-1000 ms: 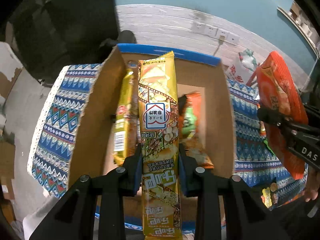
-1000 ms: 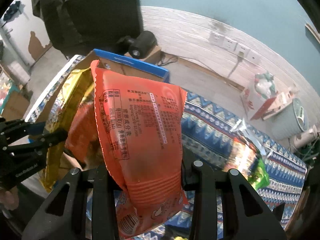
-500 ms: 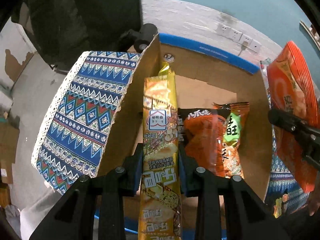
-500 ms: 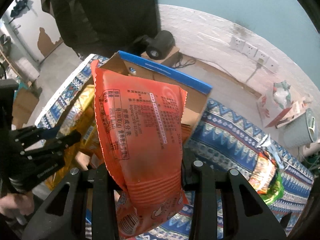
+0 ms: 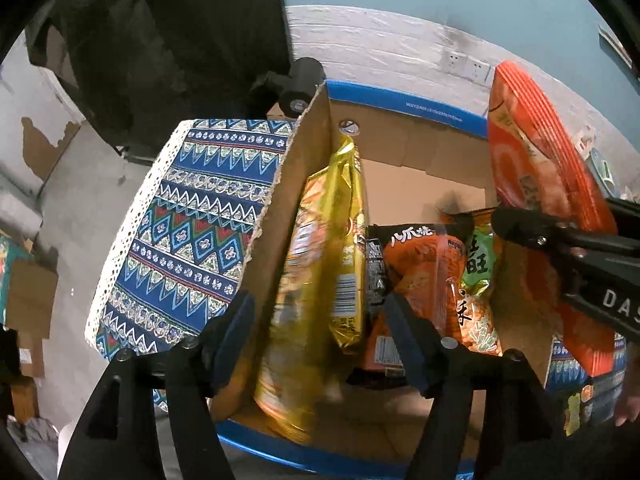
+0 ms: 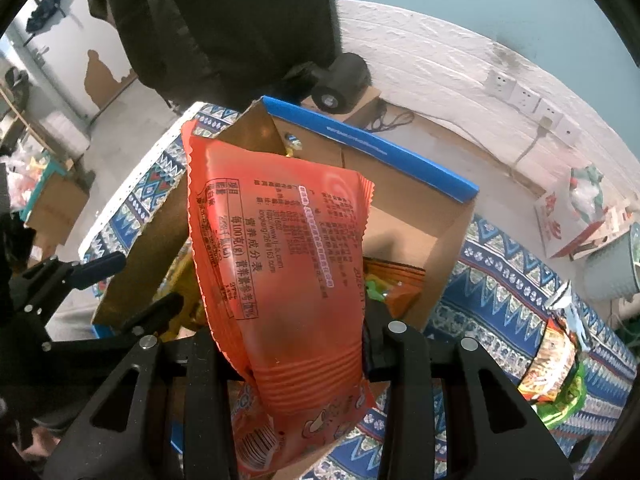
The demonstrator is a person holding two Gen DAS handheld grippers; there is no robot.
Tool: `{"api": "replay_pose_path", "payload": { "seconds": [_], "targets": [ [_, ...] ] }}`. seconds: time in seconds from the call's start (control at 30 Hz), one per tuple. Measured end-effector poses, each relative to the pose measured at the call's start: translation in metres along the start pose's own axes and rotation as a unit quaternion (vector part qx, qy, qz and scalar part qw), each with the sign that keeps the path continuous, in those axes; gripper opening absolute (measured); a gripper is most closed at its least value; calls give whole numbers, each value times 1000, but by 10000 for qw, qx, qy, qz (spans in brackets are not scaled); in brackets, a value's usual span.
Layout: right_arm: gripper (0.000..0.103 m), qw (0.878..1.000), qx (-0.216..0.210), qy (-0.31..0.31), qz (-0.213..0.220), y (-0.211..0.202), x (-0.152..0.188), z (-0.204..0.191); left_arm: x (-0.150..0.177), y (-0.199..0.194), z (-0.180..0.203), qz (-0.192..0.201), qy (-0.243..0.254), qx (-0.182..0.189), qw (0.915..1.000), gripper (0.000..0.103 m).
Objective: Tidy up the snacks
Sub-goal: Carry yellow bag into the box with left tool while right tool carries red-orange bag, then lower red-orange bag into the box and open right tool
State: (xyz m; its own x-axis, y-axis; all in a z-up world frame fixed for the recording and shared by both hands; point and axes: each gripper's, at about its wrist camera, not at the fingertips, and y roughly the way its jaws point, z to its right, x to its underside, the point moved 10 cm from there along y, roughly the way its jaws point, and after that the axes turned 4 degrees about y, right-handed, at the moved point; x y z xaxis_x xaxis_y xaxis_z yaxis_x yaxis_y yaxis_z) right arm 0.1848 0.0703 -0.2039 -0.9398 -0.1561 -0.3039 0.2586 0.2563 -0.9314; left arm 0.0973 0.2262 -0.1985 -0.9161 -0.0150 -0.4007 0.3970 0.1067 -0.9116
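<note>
The left hand-held gripper point(image 5: 318, 338) hangs wide open and empty over the cardboard box point(image 5: 404, 164), where the yellow snack bag point(image 5: 324, 264) leans on the left wall, while the right hand-held gripper point(image 6: 294, 354) squeezes an orange snack bag point(image 6: 280, 248) above the box.

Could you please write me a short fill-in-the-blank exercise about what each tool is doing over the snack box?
1. The left tool stands ____, with nothing held between its fingers.
2. The right tool is shut on the ____ snack bag.
3. The yellow snack bag leans against the ____ wall of the cardboard box.
4. The box stands on a ____ tablecloth.

Missing words: open; orange; left; patterned
</note>
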Motion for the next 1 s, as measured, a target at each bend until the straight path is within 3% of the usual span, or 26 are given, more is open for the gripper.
{"api": "replay_pose_path", "payload": {
  "seconds": [0.1,0.27,0.57,1.0],
  "targets": [
    [39,9999,-66,83,17,1,-2,2,-1,-1,-2,13,-44,-1,10000,70],
    [63,9998,-29,174,132,-5,-4,9,1,1,0,-48,-94,98,9999,70],
    [73,9994,90,298,164,-23,5,27,0,-9,28,5,119,328,9994,71],
    [79,9982,497,321,62,-66,59,85,6,-34,100,111,863,650,9941,75]
  ]
}}
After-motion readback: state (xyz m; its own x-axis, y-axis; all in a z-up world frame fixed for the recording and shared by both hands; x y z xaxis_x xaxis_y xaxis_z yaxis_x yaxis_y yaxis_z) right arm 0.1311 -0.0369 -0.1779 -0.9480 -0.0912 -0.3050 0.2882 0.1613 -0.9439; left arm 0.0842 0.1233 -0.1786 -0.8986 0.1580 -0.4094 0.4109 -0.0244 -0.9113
